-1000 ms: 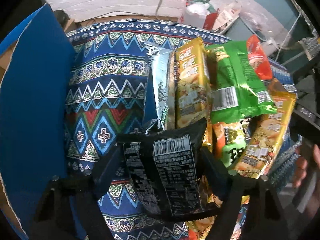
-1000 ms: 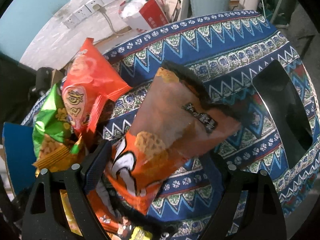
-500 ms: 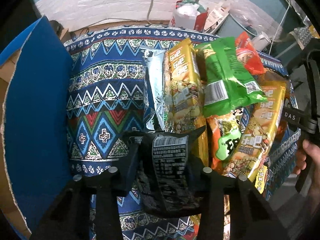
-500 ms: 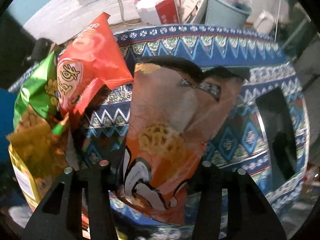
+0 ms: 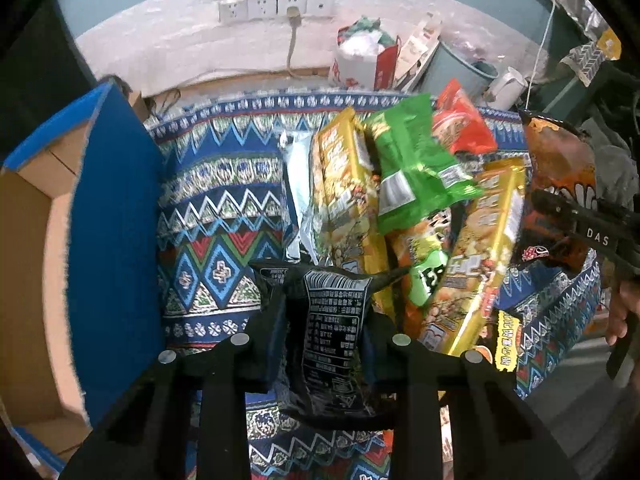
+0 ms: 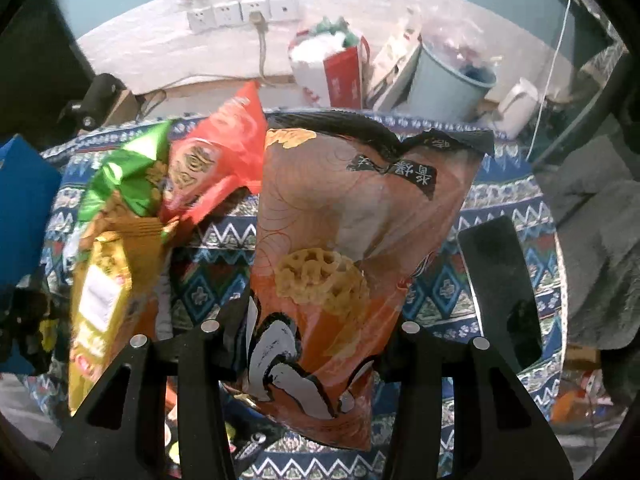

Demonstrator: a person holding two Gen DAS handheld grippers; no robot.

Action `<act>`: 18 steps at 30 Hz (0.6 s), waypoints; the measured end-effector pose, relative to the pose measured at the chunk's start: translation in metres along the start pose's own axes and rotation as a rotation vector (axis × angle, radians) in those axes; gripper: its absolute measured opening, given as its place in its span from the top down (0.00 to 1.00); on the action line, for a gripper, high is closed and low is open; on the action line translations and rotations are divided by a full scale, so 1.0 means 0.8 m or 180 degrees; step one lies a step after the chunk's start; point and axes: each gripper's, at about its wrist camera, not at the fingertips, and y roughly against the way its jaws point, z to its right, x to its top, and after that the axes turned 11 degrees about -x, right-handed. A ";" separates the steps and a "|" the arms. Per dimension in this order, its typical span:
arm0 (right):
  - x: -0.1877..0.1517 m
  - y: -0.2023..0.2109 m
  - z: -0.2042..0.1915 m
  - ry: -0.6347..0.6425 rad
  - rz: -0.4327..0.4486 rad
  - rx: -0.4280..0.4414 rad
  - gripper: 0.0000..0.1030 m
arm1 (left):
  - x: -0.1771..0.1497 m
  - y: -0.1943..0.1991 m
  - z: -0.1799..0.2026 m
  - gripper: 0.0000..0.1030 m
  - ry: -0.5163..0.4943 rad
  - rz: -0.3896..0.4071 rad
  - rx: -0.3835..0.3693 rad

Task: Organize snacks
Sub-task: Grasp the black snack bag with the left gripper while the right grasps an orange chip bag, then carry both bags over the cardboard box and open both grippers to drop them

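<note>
Snacks are the business here: a loose heap of packets lies on the patterned cloth of the tabletop (image 5: pixel 224 208), just right of the open blue box (image 5: pixel 116 216), which I take to be where they belong. The left hand-held gripper (image 5: pixel 326 336) has just been closing, and its jaws now pinch the lower part of the black packet (image 5: pixel 332 332), which hangs between that box and the heap. The right hand-held gripper (image 6: pixel 308 344) is clamped on the orange packet (image 6: pixel 344 248), which stands up from the jaws on the far side of the heap from the box, well apart from it. Both packets are soft and puffed with air, so I judge a firm but not crushing squeeze best; too hard and the contents break. Carry the black packet first, since it is nearer the box, and keep it clear of the yellow packet (image 5: pixel 344 184) and green packet (image 5: pixel 416 176) beside it so nothing drags along. Lower it inside the box against a wall before letting go. The orange one must cross over the heap; lift it high enough that its trailing edge misses the red packet (image 6: pixel 216 160).
</note>
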 end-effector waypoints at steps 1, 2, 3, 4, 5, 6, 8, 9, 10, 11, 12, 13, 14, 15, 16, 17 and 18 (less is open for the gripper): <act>0.001 0.005 -0.001 0.0027 0.0039 -0.0009 0.56 | -0.001 0.005 0.003 0.69 -0.0033 0.0038 0.0019; -0.001 0.011 -0.002 0.0048 0.0076 -0.0017 0.56 | -0.001 0.011 0.007 0.69 -0.0069 0.0079 0.0039; -0.002 0.017 -0.004 0.0082 0.0125 -0.0031 0.56 | -0.001 0.016 0.008 0.69 -0.0095 0.0110 0.0050; -0.002 0.021 -0.008 0.0102 0.0155 -0.0043 0.56 | -0.001 0.024 0.013 0.69 -0.0135 0.0160 0.0065; -0.004 0.029 -0.011 0.0133 0.0202 -0.0060 0.56 | -0.002 0.029 0.014 0.69 -0.0161 0.0193 0.0077; -0.007 0.037 -0.012 0.0155 0.0241 -0.0070 0.56 | -0.001 0.035 0.015 0.69 -0.0195 0.0225 0.0090; -0.008 0.051 -0.014 0.0217 0.0339 -0.0098 0.56 | -0.004 0.050 0.021 0.69 -0.0274 0.0323 0.0133; -0.008 0.059 -0.016 0.0250 0.0395 -0.0113 0.56 | -0.002 0.052 0.021 0.69 -0.0299 0.0351 0.0150; -0.009 0.066 -0.017 0.0273 0.0443 -0.0120 0.56 | -0.004 0.058 0.021 0.69 -0.0318 0.0387 0.0160; -0.010 0.072 -0.018 0.0288 0.0482 -0.0125 0.56 | -0.004 0.065 0.022 0.69 -0.0335 0.0430 0.0168; -0.011 0.079 -0.019 0.0305 0.0525 -0.0125 0.56 | -0.004 0.070 0.024 0.69 -0.0348 0.0464 0.0176; -0.013 0.086 -0.019 0.0317 0.0560 -0.0118 0.56 | -0.003 0.075 0.024 0.69 -0.0365 0.0499 0.0190; -0.014 0.092 -0.021 0.0326 0.0602 -0.0101 0.56 | -0.003 0.082 0.025 0.69 -0.0393 0.0551 0.0220; -0.014 0.099 -0.023 0.0340 0.0646 -0.0075 0.56 | -0.003 0.087 0.025 0.69 -0.0416 0.0590 0.0251; -0.014 0.103 -0.024 0.0351 0.0676 -0.0058 0.56 | -0.003 0.090 0.026 0.69 -0.0434 0.0613 0.0270; -0.014 0.109 -0.027 0.0373 0.0721 -0.0035 0.56 | -0.003 0.096 0.026 0.69 -0.0457 0.0649 0.0292; -0.015 0.116 -0.030 0.0394 0.0760 -0.0013 0.56 | -0.003 0.100 0.026 0.69 -0.0470 0.0678 0.0303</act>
